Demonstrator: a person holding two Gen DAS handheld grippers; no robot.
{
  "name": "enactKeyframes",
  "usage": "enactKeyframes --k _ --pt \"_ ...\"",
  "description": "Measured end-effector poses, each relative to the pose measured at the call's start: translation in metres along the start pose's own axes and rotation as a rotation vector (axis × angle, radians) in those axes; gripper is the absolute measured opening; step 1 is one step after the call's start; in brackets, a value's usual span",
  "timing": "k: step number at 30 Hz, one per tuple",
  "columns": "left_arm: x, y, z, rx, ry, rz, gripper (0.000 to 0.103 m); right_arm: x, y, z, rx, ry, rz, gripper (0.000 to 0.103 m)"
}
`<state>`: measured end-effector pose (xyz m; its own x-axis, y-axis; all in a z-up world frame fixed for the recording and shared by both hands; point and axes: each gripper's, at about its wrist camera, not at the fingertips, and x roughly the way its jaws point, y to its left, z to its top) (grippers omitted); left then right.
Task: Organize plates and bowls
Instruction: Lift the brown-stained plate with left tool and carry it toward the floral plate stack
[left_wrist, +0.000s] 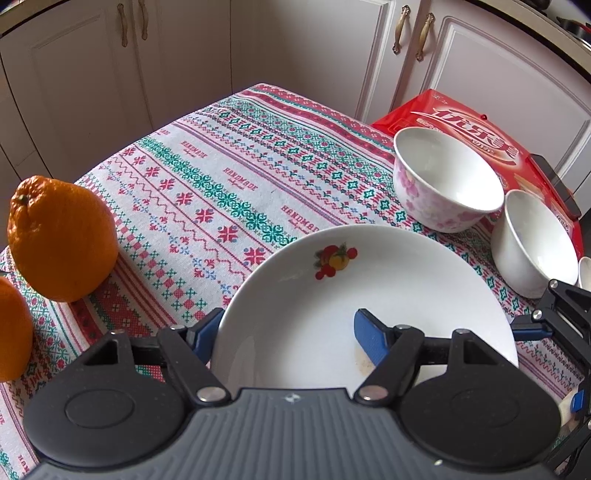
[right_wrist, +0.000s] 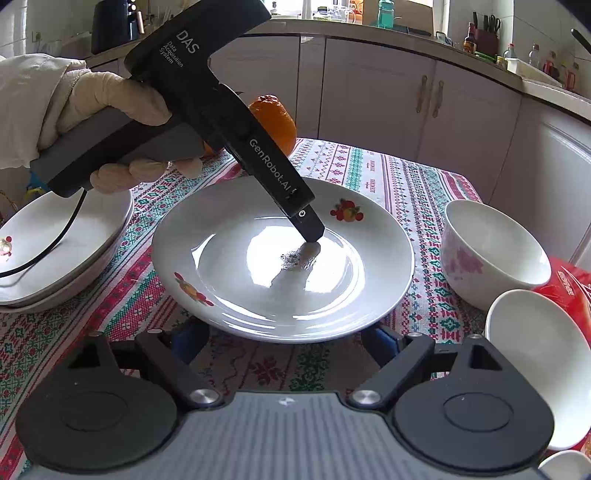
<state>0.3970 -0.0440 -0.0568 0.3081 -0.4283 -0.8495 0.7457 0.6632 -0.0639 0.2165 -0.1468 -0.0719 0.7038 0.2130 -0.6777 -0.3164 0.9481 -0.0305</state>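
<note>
Cream kitchen cabinets (left_wrist: 295, 44) stand behind the table, which wears a cross-stitch patterned tablecloth (left_wrist: 221, 177).

On the cloth, directly in front of both my tools, lies the round white ceramic plate with fruit decals (right_wrist: 280, 258). My left gripper (left_wrist: 288, 336), held by a gloved hand (right_wrist: 122, 110), straddles the plate's rim. One blue pad sits just outside the edge and the other rests inside on the glazed well. The gap between them is moderate, and I cannot tell if they really pinch the rim.

My right gripper (right_wrist: 286, 341) waits at the opposite edge with its jaws wide. Its pads are half hidden under the rim, so I cannot tell if they press there.

I judge this plate stiff, rather heavy, slippery from the glaze and easy to chip. The sloped rim is the best place to hold it, one pad below and one above. I would keep it level, because a grip at one edge lets it tip.

To the left of my right gripper is a stack of white plates (right_wrist: 66, 236), probably where this one should go. To its right stand a white bowl with pink flowers (right_wrist: 487, 251) and a plain white bowl (right_wrist: 535, 362), close to each other. Behind them lies a red printed package (left_wrist: 461, 122). Left of my left gripper sit two oranges (left_wrist: 62, 236), apart from the plate.
</note>
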Motion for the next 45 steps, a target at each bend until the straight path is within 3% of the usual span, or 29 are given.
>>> enactKeyframes --k 21,34,45 --pt "-0.082 -0.019 -0.026 -0.049 -0.095 0.058 0.074 -0.048 0.021 0.006 -0.081 -0.077 0.059 0.092" --pt "-0.140 -0.018 -0.086 -0.143 -0.144 0.127 0.074 -0.074 0.068 0.007 -0.175 -0.106 0.141 0.092" --pt "-0.159 0.002 -0.145 -0.250 -0.140 0.148 0.074 -0.070 0.109 0.010 -0.259 -0.085 0.196 0.092"
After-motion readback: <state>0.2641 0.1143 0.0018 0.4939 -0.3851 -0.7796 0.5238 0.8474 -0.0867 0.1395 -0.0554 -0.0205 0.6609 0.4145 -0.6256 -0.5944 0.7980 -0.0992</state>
